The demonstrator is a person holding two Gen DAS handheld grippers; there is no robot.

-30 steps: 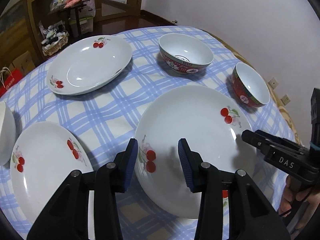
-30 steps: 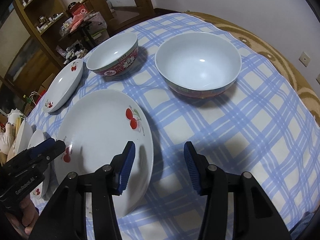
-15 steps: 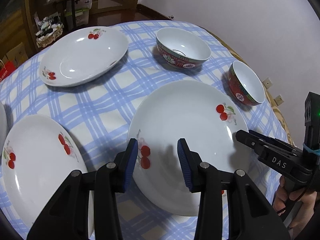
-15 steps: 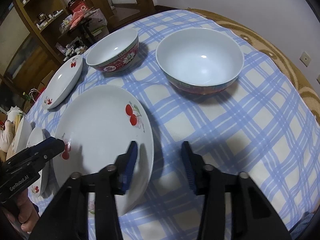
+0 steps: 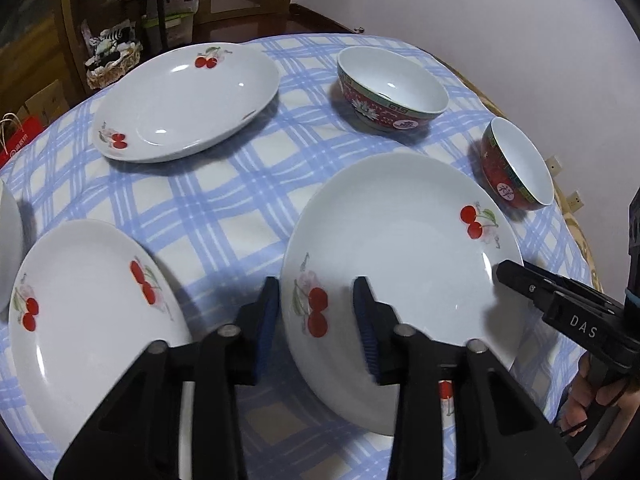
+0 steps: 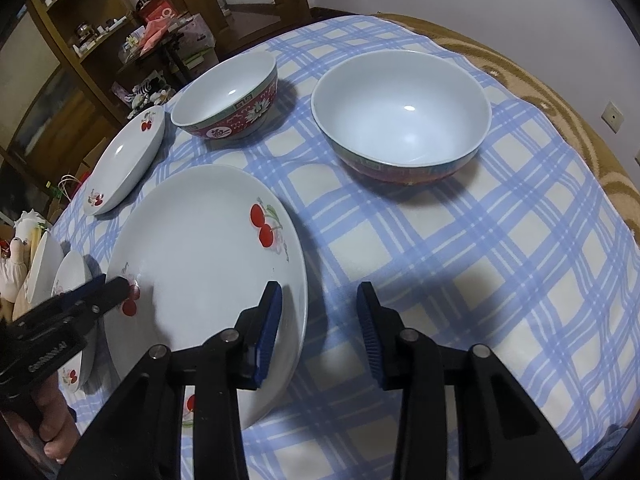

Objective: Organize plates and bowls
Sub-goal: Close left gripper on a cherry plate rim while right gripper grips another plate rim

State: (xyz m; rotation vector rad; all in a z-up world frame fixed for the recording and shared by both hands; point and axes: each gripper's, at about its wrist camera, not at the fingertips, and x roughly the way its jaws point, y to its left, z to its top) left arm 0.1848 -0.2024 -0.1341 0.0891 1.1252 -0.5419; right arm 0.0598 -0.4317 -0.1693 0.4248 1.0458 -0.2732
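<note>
A large white cherry plate (image 5: 400,240) lies on the blue checked tablecloth; it also shows in the right wrist view (image 6: 200,248). My left gripper (image 5: 316,316) is open, its jaws straddling this plate's near-left rim. My right gripper (image 6: 320,324) is open, straddling the plate's right rim; its tip (image 5: 516,276) shows in the left wrist view. A second cherry plate (image 5: 80,308) lies left, a third (image 5: 184,100) at the back. A red bowl (image 5: 392,92) and another red bowl (image 5: 516,164) stand behind.
A white dish edge (image 5: 8,248) shows at the far left. The bigger bowl (image 6: 400,120) stands right of centre in the right wrist view. The round table's edge (image 6: 616,184) curves on the right. A wooden shelf (image 5: 80,20) stands beyond the table.
Both grippers have moved slightly closer to the large plate's rim. The plates and bowls have not moved.
</note>
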